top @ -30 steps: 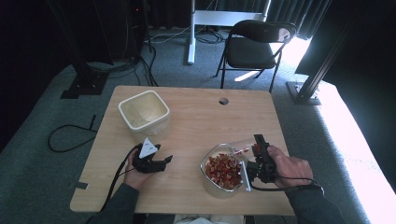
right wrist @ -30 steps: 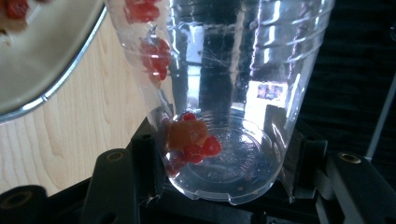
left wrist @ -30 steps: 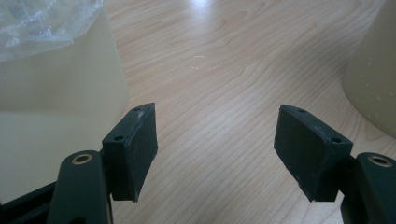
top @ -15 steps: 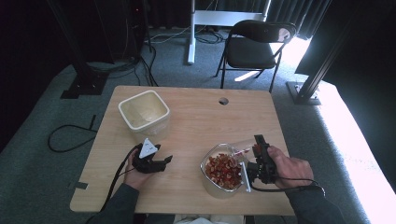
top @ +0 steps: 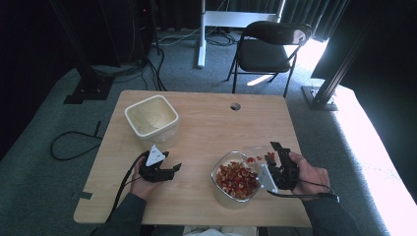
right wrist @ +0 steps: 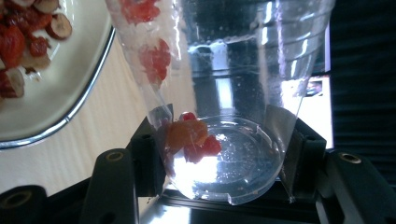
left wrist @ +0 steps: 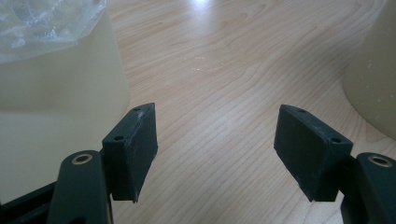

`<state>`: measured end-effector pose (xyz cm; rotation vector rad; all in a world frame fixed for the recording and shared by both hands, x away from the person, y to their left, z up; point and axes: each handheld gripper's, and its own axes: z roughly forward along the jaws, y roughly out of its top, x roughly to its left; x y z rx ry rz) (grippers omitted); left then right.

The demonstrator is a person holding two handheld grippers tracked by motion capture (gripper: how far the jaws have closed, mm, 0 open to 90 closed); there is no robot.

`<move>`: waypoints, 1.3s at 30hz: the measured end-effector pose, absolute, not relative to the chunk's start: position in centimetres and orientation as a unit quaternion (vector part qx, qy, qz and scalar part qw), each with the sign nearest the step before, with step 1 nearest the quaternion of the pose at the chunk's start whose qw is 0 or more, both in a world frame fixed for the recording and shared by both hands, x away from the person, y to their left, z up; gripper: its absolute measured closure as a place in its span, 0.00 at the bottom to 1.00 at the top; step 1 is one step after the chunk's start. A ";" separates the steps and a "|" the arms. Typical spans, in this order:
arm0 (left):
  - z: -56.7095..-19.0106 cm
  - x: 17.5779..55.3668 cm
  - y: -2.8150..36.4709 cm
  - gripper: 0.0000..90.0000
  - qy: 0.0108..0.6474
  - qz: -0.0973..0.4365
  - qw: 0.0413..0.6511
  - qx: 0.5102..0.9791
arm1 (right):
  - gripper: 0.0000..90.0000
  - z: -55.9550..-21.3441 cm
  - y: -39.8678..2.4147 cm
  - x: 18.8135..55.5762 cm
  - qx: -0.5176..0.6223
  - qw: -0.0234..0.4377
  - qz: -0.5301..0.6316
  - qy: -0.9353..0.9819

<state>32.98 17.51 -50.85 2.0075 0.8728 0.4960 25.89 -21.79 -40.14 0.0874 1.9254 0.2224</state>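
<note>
Grey carpet, a black folding chair and dark curtains lie beyond a pale wooden table. At the near right of it, a clear plastic cup is clamped at its base by the right gripper and tipped on its side towards a square glass bowl of red dried fruit, so that the contents can slide out — a few red pieces are seen clinging near the cup's bottom, so the pour is judged nearly done. The left gripper is rested on the table at the near left with its jaws wide apart and nothing between them, apparently kept clear of the pour. An empty cream square container stands just beyond it, at the far left.
</note>
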 end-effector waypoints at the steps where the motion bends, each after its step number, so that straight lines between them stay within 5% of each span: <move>1: -50.8 33.0 17.5 0.34 0.351 0.199 0.435 0.805 | 0.48 -40.1 -22.0 26.1 0.051 0.556 0.111 0.822; 18: -47.3 33.6 16.8 0.35 0.319 0.194 0.498 0.783 | 0.48 -41.1 -23.9 34.1 0.246 0.307 0.377 0.839; 39: -38.8 36.6 7.7 0.30 0.197 0.148 0.570 0.784 | 0.48 -41.9 -18.7 39.1 0.219 0.174 0.469 0.838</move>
